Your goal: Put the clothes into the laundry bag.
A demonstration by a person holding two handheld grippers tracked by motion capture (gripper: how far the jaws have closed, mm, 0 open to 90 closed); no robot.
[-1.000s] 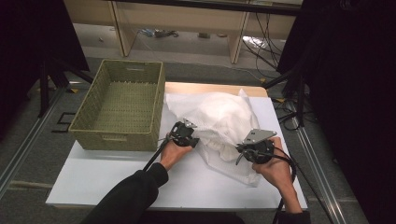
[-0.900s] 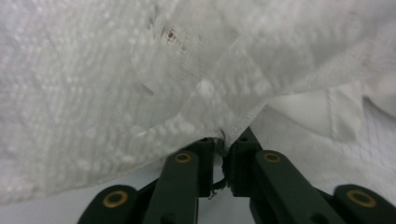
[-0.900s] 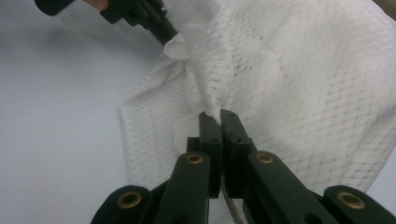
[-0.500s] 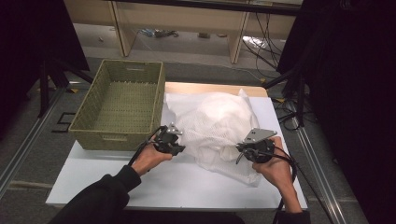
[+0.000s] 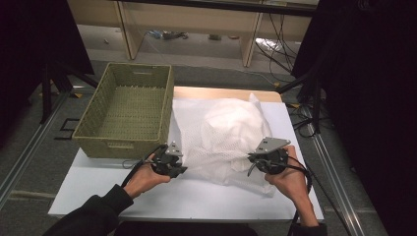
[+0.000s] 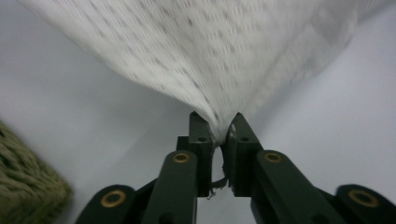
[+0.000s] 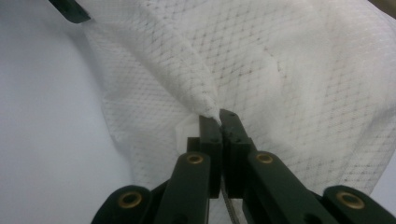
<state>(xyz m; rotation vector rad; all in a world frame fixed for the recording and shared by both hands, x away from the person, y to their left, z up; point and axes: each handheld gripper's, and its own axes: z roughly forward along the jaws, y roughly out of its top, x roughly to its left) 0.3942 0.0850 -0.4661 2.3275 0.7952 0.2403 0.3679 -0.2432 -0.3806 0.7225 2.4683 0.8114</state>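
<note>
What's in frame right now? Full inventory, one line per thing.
mesh bag: 1, white, middle of the table, bulging, pinched at both near sides
woven basket: 1, olive green, far left of the table, nothing inside
table: 1, white top, bare wood strip at its far edge
shelf unit: 1, light wood, on the floor beyond the table
cables: several, black, on the floor at far right
left gripper: 1, black, shut on the mesh bag's left edge
right gripper: 1, black, shut on a fold of the mesh bag
hands: 2, dark sleeves, entering from the bottom
</note>
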